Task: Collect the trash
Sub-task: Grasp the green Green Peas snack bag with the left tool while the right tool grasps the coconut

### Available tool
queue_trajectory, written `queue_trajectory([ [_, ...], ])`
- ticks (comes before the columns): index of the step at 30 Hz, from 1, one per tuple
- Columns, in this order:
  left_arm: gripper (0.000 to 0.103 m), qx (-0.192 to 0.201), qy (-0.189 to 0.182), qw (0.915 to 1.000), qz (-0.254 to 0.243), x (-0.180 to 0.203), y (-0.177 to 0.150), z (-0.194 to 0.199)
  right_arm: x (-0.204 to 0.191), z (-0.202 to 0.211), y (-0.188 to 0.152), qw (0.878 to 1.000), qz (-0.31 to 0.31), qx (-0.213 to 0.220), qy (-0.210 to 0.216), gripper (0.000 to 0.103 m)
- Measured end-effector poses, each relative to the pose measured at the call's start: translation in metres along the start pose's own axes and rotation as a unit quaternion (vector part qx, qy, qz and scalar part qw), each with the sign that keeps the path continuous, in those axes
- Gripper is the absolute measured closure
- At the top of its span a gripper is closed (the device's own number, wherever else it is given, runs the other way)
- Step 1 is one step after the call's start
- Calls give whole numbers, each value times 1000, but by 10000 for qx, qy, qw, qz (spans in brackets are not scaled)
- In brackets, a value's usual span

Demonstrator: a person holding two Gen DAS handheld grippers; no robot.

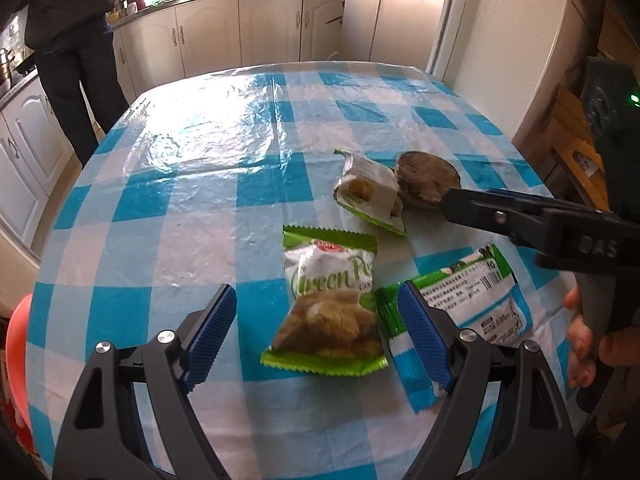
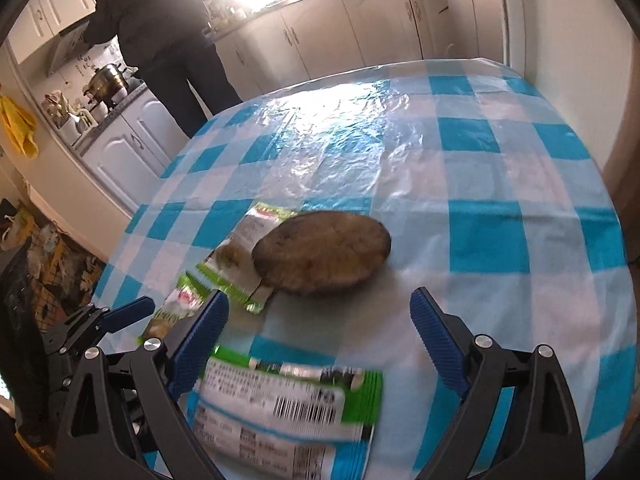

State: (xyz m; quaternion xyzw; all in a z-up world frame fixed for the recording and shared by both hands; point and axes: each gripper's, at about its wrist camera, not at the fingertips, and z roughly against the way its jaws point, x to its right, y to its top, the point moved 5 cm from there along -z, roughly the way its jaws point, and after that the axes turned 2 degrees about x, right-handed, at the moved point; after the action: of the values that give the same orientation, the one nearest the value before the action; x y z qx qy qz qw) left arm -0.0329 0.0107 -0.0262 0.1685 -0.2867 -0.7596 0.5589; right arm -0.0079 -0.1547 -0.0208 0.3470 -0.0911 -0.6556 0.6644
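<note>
Three crinkly foil wrappers and one flat brown disc lie on the table [image 1: 192,184], which wears a glossy blue-and-white check plastic cloth.

Left wrist view: left gripper [image 1: 316,340] is tilted down over the near edge, ribbed blue pads spread wide w/ nothing clamped. Between them sits the green pea wrapper [image 1: 332,300], zigzag-cut ends, puffy. Barcode wrapper [image 1: 472,304] lies just right of it, partly behind the right pad. Further in, the torn wrapper [image 1: 370,194] is curled open, touching the round brown disc [image 1: 428,180], matte and rough. Right gripper [image 1: 492,210] comes in from the right edge, a hand [image 1: 580,340] on its grip; one finger tip reaches the disc, contact unclear. Only this view shows the pea wrapper whole.

Right wrist view: right gripper [image 2: 320,340] is angled down, pads released and wide apart, empty. Barcode wrapper [image 2: 288,408] lies under it at the near edge, blurred. Disc [image 2: 322,256] sits ahead, mid-surface, overlapping the torn wrapper [image 2: 244,256]. Pea wrapper [image 2: 176,308] is mostly hidden behind the left pad. Left gripper [image 2: 120,316] shows at the left edge. A person [image 2: 160,28] in dark clothes stands at the counter [image 2: 280,4]; a steel pot [image 2: 106,80] shows only here.
</note>
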Motion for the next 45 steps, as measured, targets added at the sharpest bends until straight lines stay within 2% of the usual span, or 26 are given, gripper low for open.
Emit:
queue_trajectory([
  [11, 23, 4, -24, 10000, -75, 0, 2, -10, 3, -23, 12, 9997, 122, -144, -144, 12],
  [15, 28, 48, -5, 9999, -103, 0, 3, -11, 0, -25, 13, 9995, 209, -144, -194, 12],
  [18, 36, 95, 31, 9999, -73, -1, 4, -11, -1, -26, 12, 9992, 287, -118, -255, 12],
  [21, 37, 119, 57, 9999, -93, 0, 4, -11, -3, -28, 13, 9987, 368, -110, -342, 12],
  [24, 45, 138, 73, 9998, -80, -1, 4, -10, -6, -29, 12, 9979, 472, -89, -429, 12],
  [30, 53, 160, 99, 9998, -16, -5, 3, -8, -9, -33, 10, 9956, 699, -46, -618, 12],
  [34, 55, 172, 78, 9998, 35, -8, 3, -7, -9, -34, 10, 9951, 723, -16, -673, 12],
  [36, 55, 175, 77, 9998, 46, -9, 2, -6, -10, -33, 10, 9950, 741, 2, -663, 20],
  [45, 56, 189, 11, 9997, 161, -13, 1, -3, -10, -31, 8, 9953, 715, 50, -648, 21],
])
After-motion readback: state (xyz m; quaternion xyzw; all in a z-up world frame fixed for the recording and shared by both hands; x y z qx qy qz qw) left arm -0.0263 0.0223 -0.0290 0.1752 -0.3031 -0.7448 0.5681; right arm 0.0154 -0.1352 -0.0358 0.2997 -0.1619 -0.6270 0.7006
